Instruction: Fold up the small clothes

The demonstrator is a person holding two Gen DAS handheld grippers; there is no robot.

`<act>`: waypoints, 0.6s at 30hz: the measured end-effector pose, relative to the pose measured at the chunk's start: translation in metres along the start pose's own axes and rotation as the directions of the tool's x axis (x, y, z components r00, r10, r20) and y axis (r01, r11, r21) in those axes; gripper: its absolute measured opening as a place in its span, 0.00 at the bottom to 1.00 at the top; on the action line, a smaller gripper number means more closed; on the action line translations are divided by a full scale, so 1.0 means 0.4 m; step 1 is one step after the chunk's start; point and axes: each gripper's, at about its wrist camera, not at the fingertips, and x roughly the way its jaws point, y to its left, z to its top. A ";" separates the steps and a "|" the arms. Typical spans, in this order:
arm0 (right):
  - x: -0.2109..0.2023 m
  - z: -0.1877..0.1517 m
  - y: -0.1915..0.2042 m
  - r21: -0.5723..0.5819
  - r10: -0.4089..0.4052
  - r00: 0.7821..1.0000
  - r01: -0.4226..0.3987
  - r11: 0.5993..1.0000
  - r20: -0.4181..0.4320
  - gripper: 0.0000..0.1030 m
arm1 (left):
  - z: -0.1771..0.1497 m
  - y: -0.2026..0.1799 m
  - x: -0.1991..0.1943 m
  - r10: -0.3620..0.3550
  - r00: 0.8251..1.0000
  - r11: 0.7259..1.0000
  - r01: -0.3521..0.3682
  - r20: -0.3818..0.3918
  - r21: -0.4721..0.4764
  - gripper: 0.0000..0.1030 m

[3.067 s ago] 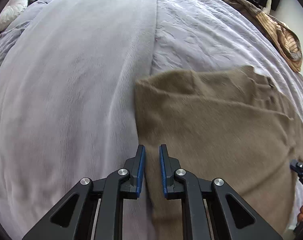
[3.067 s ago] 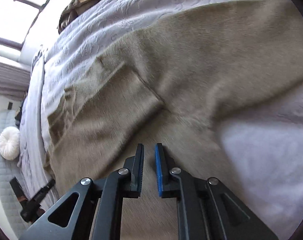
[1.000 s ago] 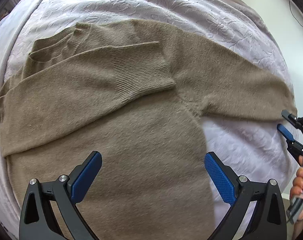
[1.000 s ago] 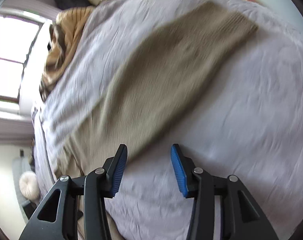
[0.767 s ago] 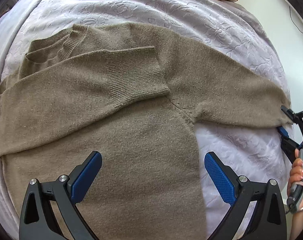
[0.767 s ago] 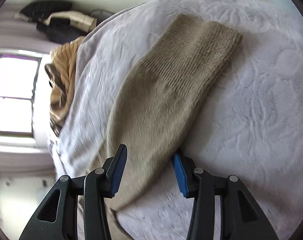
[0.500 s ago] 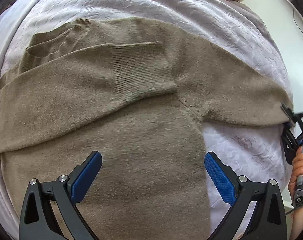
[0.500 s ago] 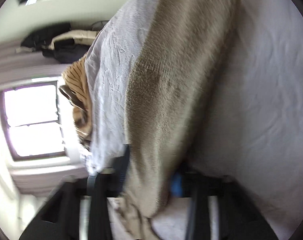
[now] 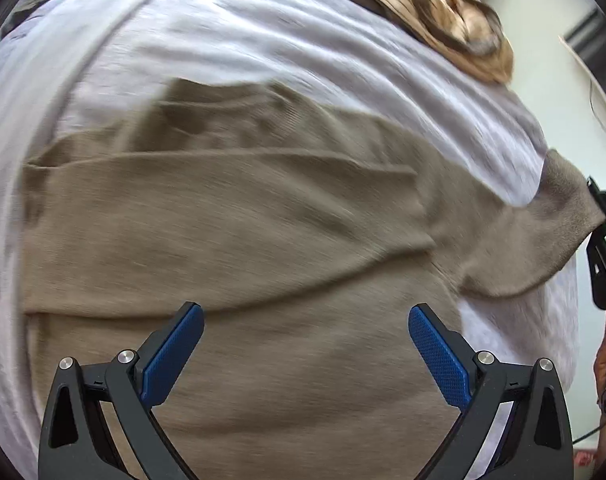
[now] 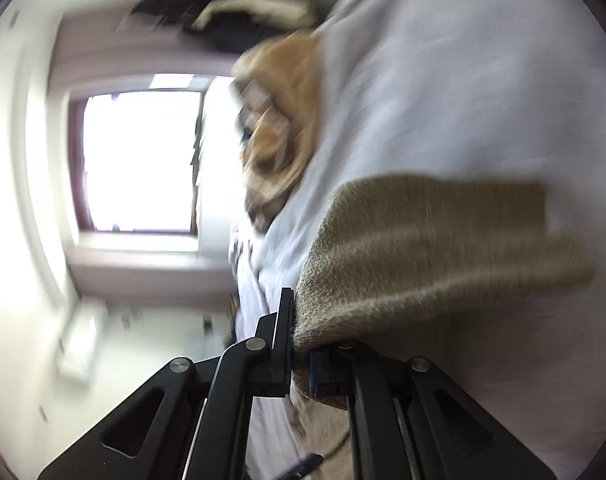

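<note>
Taupe knit sweater (image 9: 263, 240) lies spread on the bed (image 9: 263, 52) with its pale lilac cover, one sleeve folded across the chest. Left tongs (image 9: 305, 354) hang over the lower body of the sweater, jaws wide apart, nothing between them. Right tongs (image 10: 301, 354) are clamped on the other sleeve's cuff (image 10: 423, 248), lifted off the cover at the bed's right edge. Bare cover lies beyond the collar; a striped tan garment (image 9: 443, 20) is heaped at the far corner.
</note>
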 end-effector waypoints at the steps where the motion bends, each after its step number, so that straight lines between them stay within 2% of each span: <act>1: 0.044 -0.017 0.043 -0.056 -0.001 0.999 -0.001 0.998 -0.035 0.06 | 0.002 0.026 -0.013 0.002 1.000 1.000 -0.002 0.016 -0.017 1.00; 4: 0.183 -0.095 0.164 -0.234 -0.040 0.989 0.007 0.972 -0.139 0.06 | 0.011 0.121 -0.033 0.012 0.999 0.998 -0.009 0.040 -0.065 1.00; 6: 0.295 -0.185 0.238 -0.371 -0.101 0.968 0.009 0.929 -0.229 0.06 | 0.014 0.186 -0.047 0.031 0.998 0.994 -0.025 0.057 -0.105 1.00; 9: 0.458 -0.351 0.303 -0.543 -0.222 0.909 -0.006 0.840 -0.353 0.06 | 0.014 0.292 -0.061 0.059 0.996 0.985 -0.046 0.071 -0.168 1.00; 10: 0.504 -0.403 0.308 -0.583 -0.259 0.886 -0.016 0.812 -0.385 0.06 | 0.013 0.329 -0.065 0.062 0.995 0.981 -0.047 0.076 -0.189 1.00; 11: 0.565 -0.471 0.305 -0.624 -0.310 0.850 -0.029 0.781 -0.427 0.06 | 0.011 0.364 -0.068 0.065 0.995 0.977 -0.048 0.079 -0.208 1.00; 13: 0.645 -0.563 0.275 -0.669 -0.398 0.790 -0.021 0.743 -0.466 0.07 | 0.012 0.409 -0.059 0.063 0.994 0.971 -0.042 0.084 -0.236 1.00; 15: 0.708 -0.631 0.217 -0.701 -0.500 0.720 0.027 0.713 -0.481 0.09 | 0.011 0.442 -0.046 0.053 0.995 0.967 -0.031 0.082 -0.251 1.00; 16: 0.737 -0.655 0.183 -0.717 -0.564 0.677 0.077 0.692 -0.472 0.10 | 0.010 0.458 -0.033 0.045 0.996 0.965 -0.024 0.074 -0.262 1.00; 17: 0.751 -0.662 0.155 -0.726 -0.603 0.648 0.111 0.679 -0.465 0.10 | 0.010 0.465 -0.026 0.036 0.997 0.963 -0.016 0.069 -0.270 1.00; 18: 0.754 -0.675 0.136 -0.726 -0.630 0.630 0.148 0.672 -0.454 0.12 | 0.007 0.476 -0.018 0.010 0.998 0.958 0.010 0.066 -0.287 1.00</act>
